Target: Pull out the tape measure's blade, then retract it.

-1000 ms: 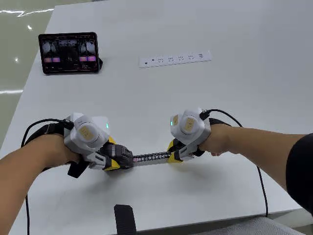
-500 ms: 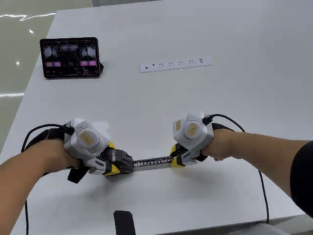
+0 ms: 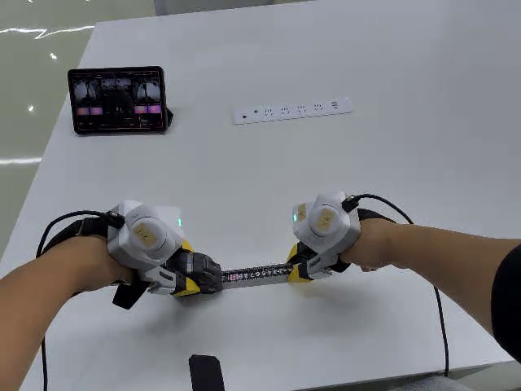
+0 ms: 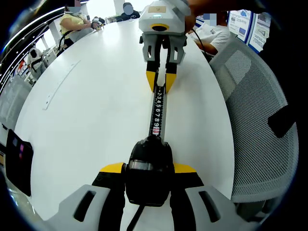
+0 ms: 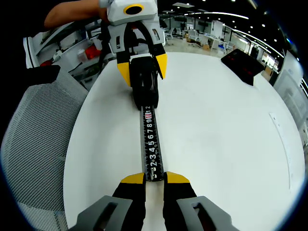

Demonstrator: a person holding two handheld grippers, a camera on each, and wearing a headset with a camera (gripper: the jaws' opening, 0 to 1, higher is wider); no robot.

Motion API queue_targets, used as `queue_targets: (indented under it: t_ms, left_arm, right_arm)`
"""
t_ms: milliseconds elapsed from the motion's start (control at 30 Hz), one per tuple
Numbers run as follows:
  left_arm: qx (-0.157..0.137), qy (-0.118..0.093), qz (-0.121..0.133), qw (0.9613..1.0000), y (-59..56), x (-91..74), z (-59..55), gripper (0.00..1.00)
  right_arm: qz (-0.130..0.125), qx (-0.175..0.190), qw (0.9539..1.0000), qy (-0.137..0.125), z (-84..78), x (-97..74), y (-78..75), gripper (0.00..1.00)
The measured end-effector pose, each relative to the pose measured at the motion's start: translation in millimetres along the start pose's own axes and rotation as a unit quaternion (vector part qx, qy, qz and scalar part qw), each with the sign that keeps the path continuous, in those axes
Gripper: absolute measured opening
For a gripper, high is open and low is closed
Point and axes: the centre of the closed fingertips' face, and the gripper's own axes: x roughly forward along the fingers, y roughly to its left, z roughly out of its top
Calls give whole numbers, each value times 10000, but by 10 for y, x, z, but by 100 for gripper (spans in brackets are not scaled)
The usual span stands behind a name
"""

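Gripper views face-to-face (common blade [image 4: 157, 110])

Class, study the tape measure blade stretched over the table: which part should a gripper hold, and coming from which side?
Hold the blade at its free tip, coming end-on from the side away from the case. It is a thin, straight strip, so jaws lined up with it can pinch the tip, as the right gripper does while the left gripper clamps the case.

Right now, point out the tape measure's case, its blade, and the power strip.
tape measure's case [image 4: 147, 168], left gripper view, top of the black housing.
blade [image 5: 150, 144], right gripper view, numbered middle stretch.
power strip [image 3: 291, 109], head view, middle of its white body.
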Motion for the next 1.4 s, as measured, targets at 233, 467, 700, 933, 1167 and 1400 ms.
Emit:
queue_targets:
  t_ms: [233,467,700,933,1167,1400]
  left_arm:
    - [24,4,18,10000,-3,2,3,30]
    - [26,12,14,10000,-9,1,6,30]
    - [23,5,24,10000,-7,1,8,30]
    - [17,1,24,10000,3,6,1,30]
    - [11,-3,32,10000,6,6,-2,30]
    - [9,-9,37,10000,6,6,-1,30]
  right_arm:
    - [-14,22,10000,-14,-43,-30,3,9]
    - [-18,26,10000,-16,-83,-60,1,9]
    - [-12,49,10000,-4,-120,-90,-13,9]
    - [-19,68,10000,13,-156,-115,-21,9]
    - [-19,79,10000,33,-186,-139,-30,9]
    - [-27,85,9999,52,-226,-156,-43,9]
